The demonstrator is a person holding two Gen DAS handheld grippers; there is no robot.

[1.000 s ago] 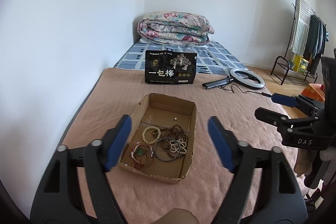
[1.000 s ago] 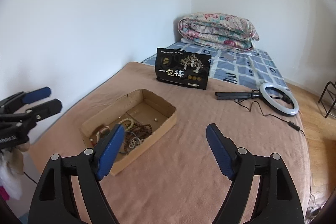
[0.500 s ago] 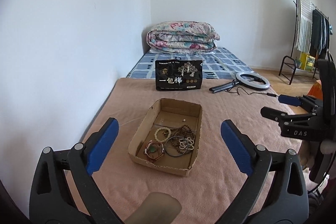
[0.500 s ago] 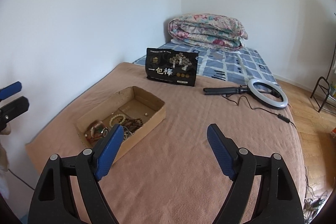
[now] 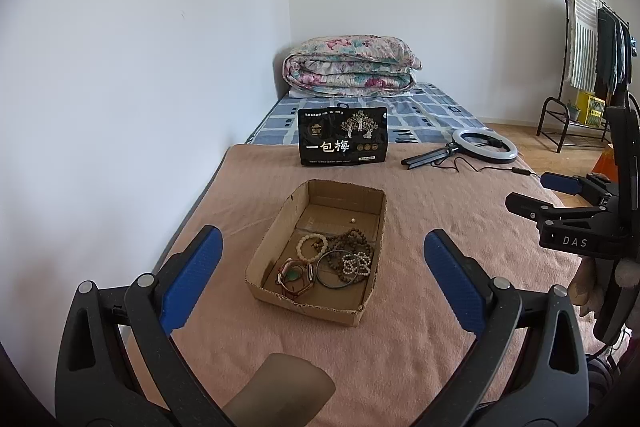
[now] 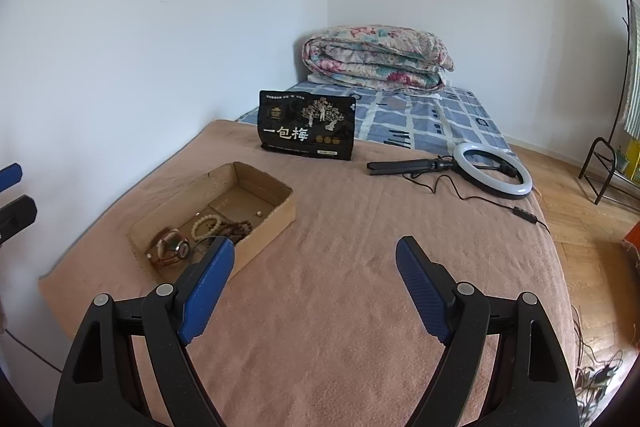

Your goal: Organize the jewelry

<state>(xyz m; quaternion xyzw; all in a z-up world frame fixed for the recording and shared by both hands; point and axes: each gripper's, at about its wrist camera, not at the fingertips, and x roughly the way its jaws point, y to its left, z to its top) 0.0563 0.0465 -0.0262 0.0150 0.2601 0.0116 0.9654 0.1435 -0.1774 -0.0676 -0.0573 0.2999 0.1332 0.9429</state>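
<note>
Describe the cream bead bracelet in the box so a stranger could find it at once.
On the pink blanket sits an open cardboard box in front of a black snack bag. Inside, among the heap of jewelry, the cream bead bracelet lies toward the left wall. It is the only small pale ring of round beads, beside darker brown beads.

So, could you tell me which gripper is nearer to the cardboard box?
Left, probably. The left gripper faces the cardboard box head-on, the box framed between its open jaws; the right gripper hangs beside it, over bare blanket.

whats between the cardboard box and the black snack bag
Nothing: in the left wrist view only bare pink blanket lies between the cardboard box and the black snack bag.
</note>
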